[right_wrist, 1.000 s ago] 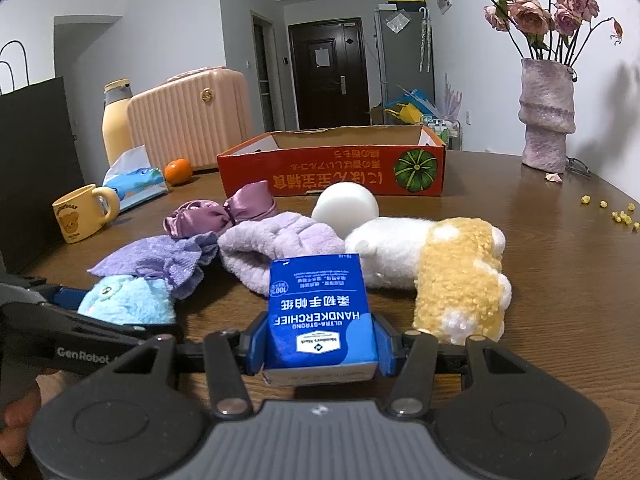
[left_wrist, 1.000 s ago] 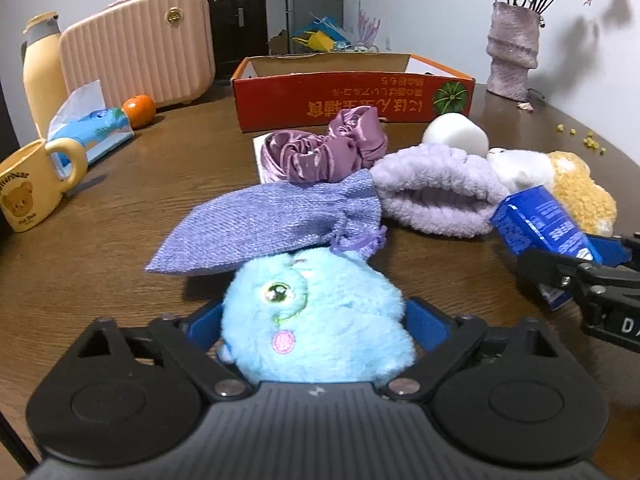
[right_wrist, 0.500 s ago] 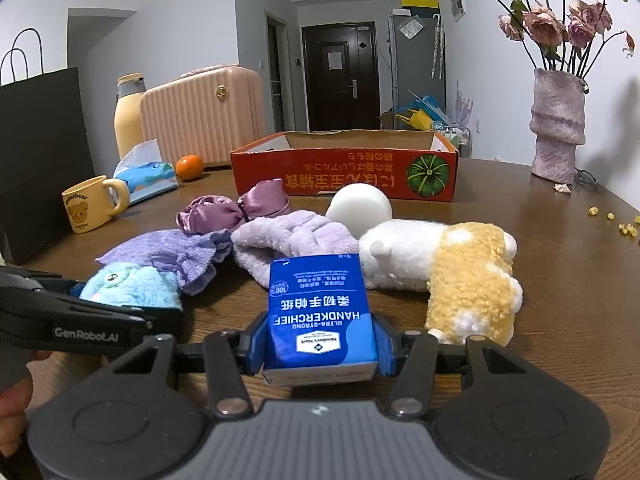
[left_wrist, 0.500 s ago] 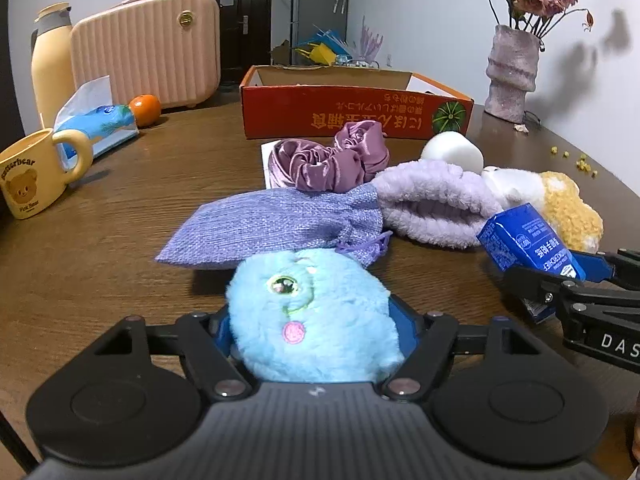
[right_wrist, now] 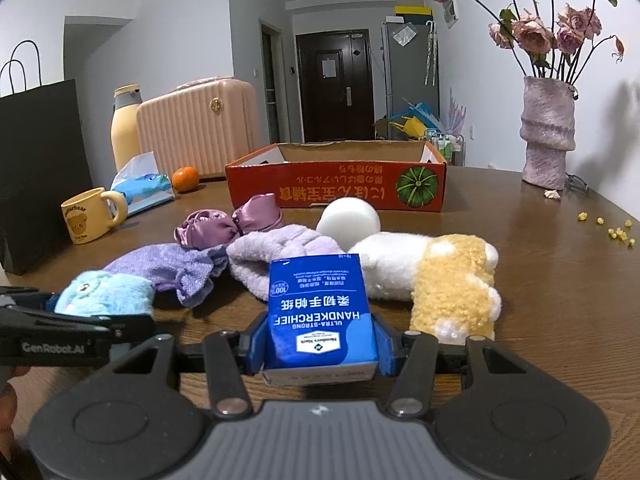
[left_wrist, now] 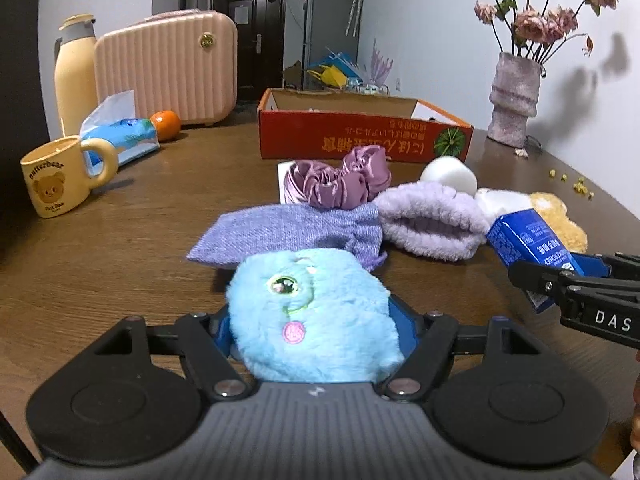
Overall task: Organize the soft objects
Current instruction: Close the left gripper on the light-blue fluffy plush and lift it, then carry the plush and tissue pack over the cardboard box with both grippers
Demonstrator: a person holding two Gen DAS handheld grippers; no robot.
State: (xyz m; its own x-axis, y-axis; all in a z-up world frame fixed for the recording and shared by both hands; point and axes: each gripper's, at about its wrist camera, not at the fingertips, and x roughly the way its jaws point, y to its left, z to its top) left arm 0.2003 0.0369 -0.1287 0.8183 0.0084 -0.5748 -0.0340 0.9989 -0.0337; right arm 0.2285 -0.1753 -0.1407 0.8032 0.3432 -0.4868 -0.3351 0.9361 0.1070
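Already both grippers were loaded. The left gripper (left_wrist: 316, 320) had its fingers clenched on the blue plush toy (left_wrist: 314, 316), which bulged out past them and seemed just clear of the tabletop (left_wrist: 120, 248). The right gripper (right_wrist: 320, 344) grasped the blue tissue pack (right_wrist: 320, 316) by its sides, its long axis running straight ahead along the fingers. The move to come likely turned on the red box (right_wrist: 336, 188): from the right gripper it lay at twelve o'clock, open side up, beyond the heap of purple pouch (right_wrist: 168, 266), scrunchie (right_wrist: 228, 226) and cream-and-yellow plush (right_wrist: 436, 276). From the left gripper it lay nearer one o'clock, so the right hand looked to have the straighter run.
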